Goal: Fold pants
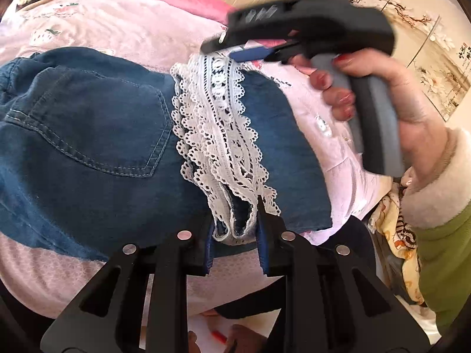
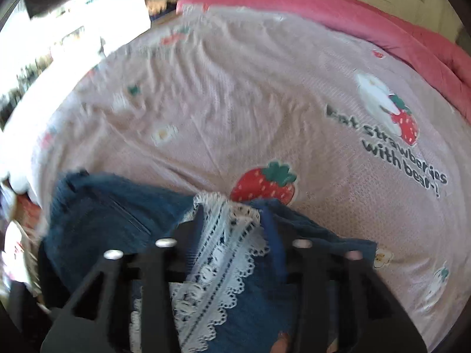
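Between the left tongs (image 1: 235, 229), in the left wrist view, sits the white lace hem (image 1: 223, 147) of the blue denim pants (image 1: 88, 135), which spread ahead over the pink strawberry-print bed cover (image 1: 132, 29); the tongs look clamped on it. Far ahead, the right tongs (image 1: 232, 51) meet the lace's other end. In the right wrist view, the right tongs (image 2: 232, 223) pinch the same lace (image 2: 217, 253), pants (image 2: 117, 206) beneath, bed cover (image 2: 250, 103) beyond.

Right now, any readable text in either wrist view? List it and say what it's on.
"…t strawberries with bear~!" on the pink bedsheet, right wrist view; the first word is blurred, maybe "eat".
Black characters, possibly Chinese, on the floral wall painting, left wrist view: too small to read.
No text visible on the denim pants or their lace trim.
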A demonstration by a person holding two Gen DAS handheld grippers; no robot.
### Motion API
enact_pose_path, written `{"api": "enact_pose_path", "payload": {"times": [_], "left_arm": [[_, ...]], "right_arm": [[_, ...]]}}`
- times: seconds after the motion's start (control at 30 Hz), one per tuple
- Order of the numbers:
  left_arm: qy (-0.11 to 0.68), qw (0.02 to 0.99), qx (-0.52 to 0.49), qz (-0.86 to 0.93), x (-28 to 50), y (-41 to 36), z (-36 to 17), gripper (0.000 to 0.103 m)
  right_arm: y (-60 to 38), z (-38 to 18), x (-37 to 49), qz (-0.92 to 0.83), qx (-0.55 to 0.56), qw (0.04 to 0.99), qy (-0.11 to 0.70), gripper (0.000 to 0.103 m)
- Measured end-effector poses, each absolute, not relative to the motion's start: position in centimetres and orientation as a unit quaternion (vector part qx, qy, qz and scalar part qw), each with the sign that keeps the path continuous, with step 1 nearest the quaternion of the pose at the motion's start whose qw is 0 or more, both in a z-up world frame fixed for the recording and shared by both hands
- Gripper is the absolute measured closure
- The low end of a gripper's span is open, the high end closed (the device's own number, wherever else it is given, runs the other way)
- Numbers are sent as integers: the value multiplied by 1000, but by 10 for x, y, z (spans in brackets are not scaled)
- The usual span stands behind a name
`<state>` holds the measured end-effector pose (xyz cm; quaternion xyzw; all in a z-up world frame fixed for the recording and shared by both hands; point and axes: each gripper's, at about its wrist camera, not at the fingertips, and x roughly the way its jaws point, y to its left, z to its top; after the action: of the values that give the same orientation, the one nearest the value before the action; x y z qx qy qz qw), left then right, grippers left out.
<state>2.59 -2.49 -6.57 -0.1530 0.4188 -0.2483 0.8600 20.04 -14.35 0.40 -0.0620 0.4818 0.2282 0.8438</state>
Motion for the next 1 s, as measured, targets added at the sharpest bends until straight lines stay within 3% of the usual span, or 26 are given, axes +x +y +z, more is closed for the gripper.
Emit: {"api": "enact_pose_path", "payload": {"times": [0.5,0.63,0.7,0.73,0.77,0.83,1.0], "left_arm": [[417,867,-127,-239,22,-44,-66,84],[418,868,-124,-238,22,-51,-68,83],[418,868,-123,-239,22,-52,-69,81],[417,868,-122,-240,22,-52,-68,79],[418,867,-123,-241,22,-52,-68,78],[417,867,-125,-245,22,-50,-67,73],[417,864,-129,-251,22,-50,-68,70]], "right_arm": [[-139,9,181,225,-85,849,470,56],[-121,2,202,224,-139,840,474,43],[-114,-12,214,224,-156,824,497,43],[-113,-19,218,219,-165,817,507,48],[-113,-25,221,214,-169,811,517,70],[-115,-31,220,222,-153,806,527,92],[-119,-1,206,260,-105,829,484,94]]}}
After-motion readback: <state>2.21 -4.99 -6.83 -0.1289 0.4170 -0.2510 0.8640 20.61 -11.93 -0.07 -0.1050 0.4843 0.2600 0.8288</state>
